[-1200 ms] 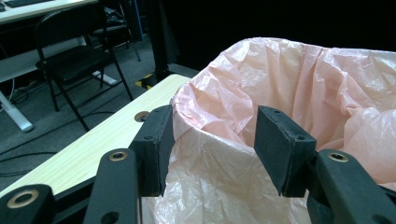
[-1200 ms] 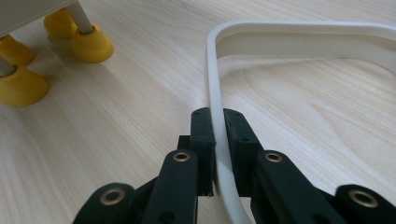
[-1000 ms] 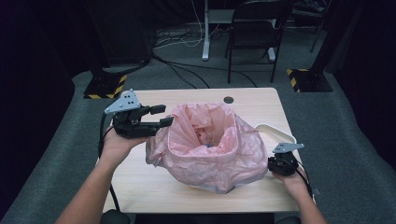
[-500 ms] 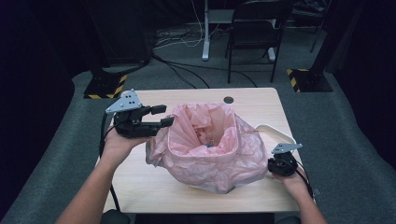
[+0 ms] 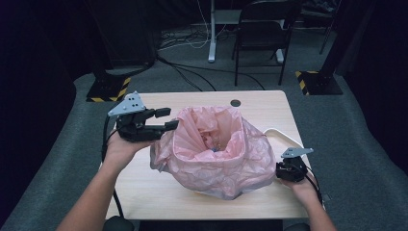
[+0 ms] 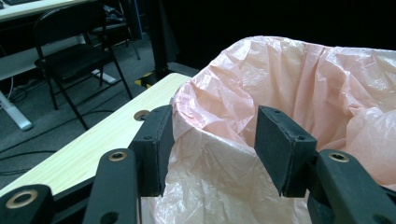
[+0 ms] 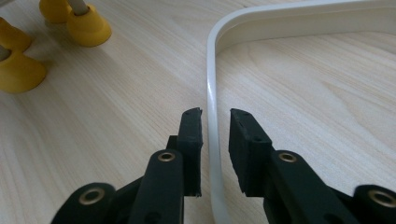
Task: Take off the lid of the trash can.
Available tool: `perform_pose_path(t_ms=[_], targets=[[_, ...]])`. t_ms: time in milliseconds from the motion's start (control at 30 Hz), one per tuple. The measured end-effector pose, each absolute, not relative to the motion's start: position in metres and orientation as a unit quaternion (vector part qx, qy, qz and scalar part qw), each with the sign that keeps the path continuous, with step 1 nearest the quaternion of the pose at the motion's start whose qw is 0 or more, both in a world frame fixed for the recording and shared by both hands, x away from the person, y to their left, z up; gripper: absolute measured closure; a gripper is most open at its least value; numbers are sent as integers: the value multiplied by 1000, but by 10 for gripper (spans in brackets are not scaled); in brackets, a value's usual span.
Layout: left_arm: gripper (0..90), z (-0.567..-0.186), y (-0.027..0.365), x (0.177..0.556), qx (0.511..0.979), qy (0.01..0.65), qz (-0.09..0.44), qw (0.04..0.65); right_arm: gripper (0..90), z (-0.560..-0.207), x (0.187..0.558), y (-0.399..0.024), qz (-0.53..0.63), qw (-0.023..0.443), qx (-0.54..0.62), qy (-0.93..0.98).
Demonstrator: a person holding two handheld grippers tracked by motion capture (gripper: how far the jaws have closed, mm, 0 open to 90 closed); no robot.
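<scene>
A crumpled pink plastic bag (image 5: 216,159) stands open-mouthed in the middle of the wooden table (image 5: 144,192). My left gripper (image 5: 169,118) is held level at the bag's left rim. In the left gripper view its jaws (image 6: 215,126) stand wide apart, with the bag's rim (image 6: 303,84) running loosely between them, unpinched. My right gripper (image 5: 288,166) sits low at the bag's right side. Its jaws (image 7: 215,116) straddle the thin rim of a white tray (image 7: 280,18) and have just been opening, with a gap on each side of the rim.
The tray's curved rim (image 5: 285,136) shows behind the bag's right side. Yellow cone-shaped feet (image 7: 86,25) stand on the table left of the tray. A cable hole (image 5: 235,102) lies near the far edge. A black chair (image 5: 262,29) stands beyond the table.
</scene>
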State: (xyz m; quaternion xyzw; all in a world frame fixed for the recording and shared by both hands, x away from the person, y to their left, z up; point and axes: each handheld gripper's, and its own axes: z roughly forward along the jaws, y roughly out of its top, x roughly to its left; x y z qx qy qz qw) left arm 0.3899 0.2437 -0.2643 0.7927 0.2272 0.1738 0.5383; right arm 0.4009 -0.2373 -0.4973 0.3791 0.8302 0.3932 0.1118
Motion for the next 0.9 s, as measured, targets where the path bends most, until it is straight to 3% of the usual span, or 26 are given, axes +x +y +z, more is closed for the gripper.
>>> perform_pose_path(t_ms=[300,900], targets=[[462,-264,244,390,792,229,176,538,616,-493,399,-239,405,125,387,819],[460,-263,248,390,790,233,180,537,520,-471,393,-236,428,137,374,811]])
